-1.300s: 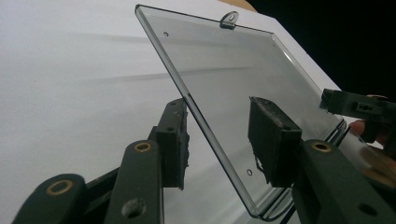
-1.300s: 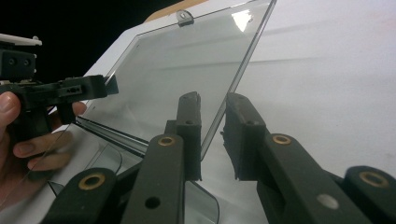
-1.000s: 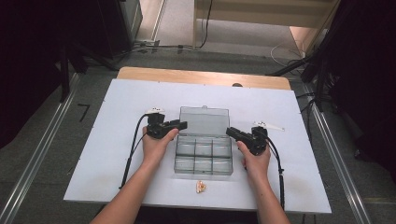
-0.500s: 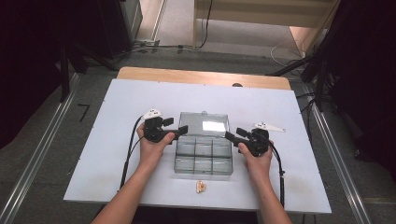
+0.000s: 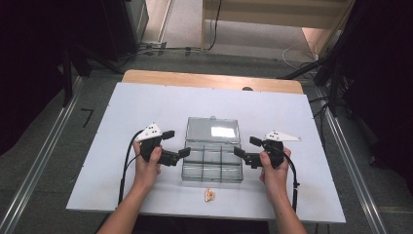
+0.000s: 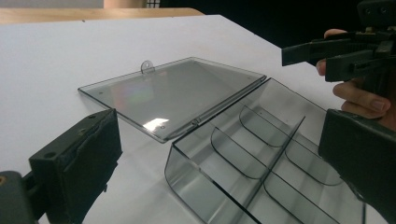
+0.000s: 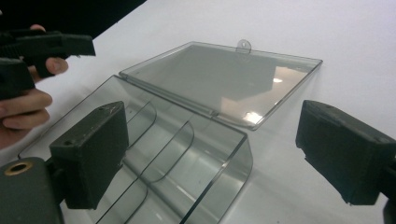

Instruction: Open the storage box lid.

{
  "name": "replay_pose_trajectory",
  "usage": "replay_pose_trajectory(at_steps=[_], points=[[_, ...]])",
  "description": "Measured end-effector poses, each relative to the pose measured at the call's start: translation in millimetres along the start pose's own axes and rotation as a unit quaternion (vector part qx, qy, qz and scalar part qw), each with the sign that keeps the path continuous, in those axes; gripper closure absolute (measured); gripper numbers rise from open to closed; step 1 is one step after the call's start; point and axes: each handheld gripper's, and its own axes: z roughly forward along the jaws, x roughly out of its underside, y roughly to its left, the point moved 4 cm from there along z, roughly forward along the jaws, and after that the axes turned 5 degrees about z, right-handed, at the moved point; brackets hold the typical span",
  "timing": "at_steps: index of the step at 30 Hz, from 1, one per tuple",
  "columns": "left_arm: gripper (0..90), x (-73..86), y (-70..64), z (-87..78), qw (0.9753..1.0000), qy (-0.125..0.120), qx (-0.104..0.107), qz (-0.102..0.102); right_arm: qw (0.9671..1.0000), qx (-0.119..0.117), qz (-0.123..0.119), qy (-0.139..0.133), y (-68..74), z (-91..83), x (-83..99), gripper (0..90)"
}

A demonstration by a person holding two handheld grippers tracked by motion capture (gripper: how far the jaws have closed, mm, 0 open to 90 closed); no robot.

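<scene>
The clear compartment box sits at the middle of the white desk, between the two hands. Its lid now lies fully open and flat on the desk behind the tray, joined at the hinge; a second ago it was standing partway up, so the opening stroke has finished.

The left hand-held gripper has drawn back to the box's left edge. Its jaws stand wide apart and grip nothing; the lower one appears to be just beside the tray wall (contact cannot be confirmed). The right hand-held gripper is likewise wide open and empty, close to the right edge of the tray.

In the left gripper view the tray's dividers look bare; all compartments appear empty. A small pale item lies on the desk just in front of the box, near the person's edge, untouched.

Judgement: opening is complete and both tools are free. The likely next step is fetching that small item for a compartment.
</scene>
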Motion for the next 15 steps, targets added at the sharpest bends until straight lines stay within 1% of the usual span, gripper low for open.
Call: replay_pose_trajectory(at_steps=[3, 5, 9, 12, 15], points=[[0.0, 3.0, -2.6, -10.8, 1.0, -0.004, 0.002, 0.003, 1.0, -0.004, -0.008, 0.004, 5.7, -4.3, 1.7, 2.7], [0.0, 5.7, -3.5, -17.9, 0.9999, -0.006, -0.001, 0.009, 0.9998, -0.012, -0.013, 0.006, 9.3, -6.9, 2.8, 0.0], [0.0, 11.0, -5.2, -32.5, 0.9999, -0.009, -0.006, 0.012, 0.9995, -0.021, -0.022, 0.006, 15.8, -11.7, 4.9, 0.0], [0.0, 15.0, -5.7, -42.8, 0.9998, -0.011, -0.011, 0.015, 0.9995, -0.019, -0.026, 0.007, 18.5, -14.8, 7.0, 0.0], [0.0, 19.6, -5.8, -52.5, 0.9997, -0.018, -0.012, 0.01, 0.9994, -0.022, -0.027, 0.009, 20.7, -17.5, 9.7, 0.0]])
